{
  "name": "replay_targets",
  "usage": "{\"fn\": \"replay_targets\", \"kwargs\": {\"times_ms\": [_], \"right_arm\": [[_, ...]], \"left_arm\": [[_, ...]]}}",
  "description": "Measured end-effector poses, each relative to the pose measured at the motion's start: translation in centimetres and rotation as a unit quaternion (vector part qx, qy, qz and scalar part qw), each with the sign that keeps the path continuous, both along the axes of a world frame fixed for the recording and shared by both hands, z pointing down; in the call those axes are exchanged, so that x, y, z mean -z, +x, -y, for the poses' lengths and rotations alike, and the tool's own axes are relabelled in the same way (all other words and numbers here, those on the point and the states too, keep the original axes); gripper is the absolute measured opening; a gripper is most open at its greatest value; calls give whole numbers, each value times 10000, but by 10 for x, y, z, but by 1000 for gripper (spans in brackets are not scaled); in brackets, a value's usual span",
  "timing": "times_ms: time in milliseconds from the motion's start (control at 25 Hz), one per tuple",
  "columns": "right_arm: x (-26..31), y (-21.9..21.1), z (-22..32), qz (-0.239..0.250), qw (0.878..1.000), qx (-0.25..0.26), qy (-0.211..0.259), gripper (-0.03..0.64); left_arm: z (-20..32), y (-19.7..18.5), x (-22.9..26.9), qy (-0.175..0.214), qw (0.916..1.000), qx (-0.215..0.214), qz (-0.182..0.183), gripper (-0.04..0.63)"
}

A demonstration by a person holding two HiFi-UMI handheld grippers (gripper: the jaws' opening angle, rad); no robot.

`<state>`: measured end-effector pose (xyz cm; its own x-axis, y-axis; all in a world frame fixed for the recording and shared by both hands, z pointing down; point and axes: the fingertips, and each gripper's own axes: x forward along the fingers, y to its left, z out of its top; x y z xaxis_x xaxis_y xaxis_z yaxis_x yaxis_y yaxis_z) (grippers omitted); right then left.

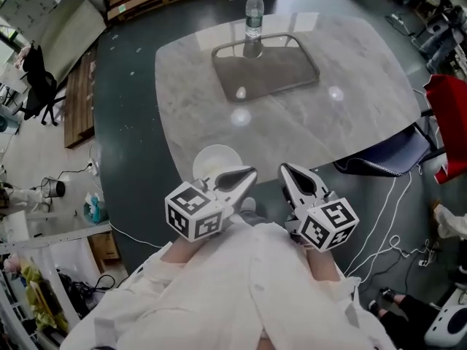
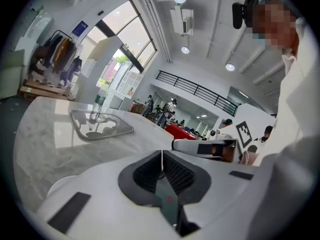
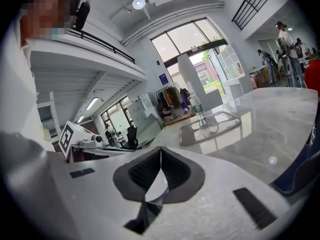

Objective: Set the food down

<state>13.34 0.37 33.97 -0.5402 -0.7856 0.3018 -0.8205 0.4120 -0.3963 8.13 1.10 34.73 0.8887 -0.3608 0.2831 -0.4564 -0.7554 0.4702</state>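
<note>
The table (image 1: 350, 79) is glossy veined stone, the tray (image 1: 310, 64) smooth metal, the bottle (image 1: 253, 13) clear plastic.

I see table (image 1: 350, 86) straight ahead. Tray (image 1: 266, 68) on its far half, bottle (image 1: 253, 13) upright at tray's far rim. Round dish (image 1: 211, 159) at table's near edge. Left gripper (image 1: 250, 173) overlaps dish's near side in head view. Right gripper (image 1: 286, 170) to its right, close but apart. Chair (image 1: 387, 155) against table's right edge. Wooden boards (image 1: 79, 97) on floor, left of table.

1 white round plate (image 1: 211, 160), flat at the near edge of the grey marble table (image 1: 365, 100)
</note>
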Motion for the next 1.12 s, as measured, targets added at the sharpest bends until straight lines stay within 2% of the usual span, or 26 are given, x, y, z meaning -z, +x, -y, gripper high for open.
{"fn": "replay_targets", "kwargs": {"times_ms": [400,600,760,1120], "right_arm": [[-19,-29,15,-25,9984,455,-332,3],[-22,-53,21,-97,9967,644,-482,3],[-29,-67,26,41,9949,742,-676,3],[-55,-86,19,70,9900,857,-1120,4]], "left_arm": [[23,-38,-6,-178,9985,509,79,20],[36,-62,-8,-358,9976,553,209,20],[46,-69,-6,-452,9970,578,235,20],[40,-111,-43,-1051,9893,906,441,20]]}}
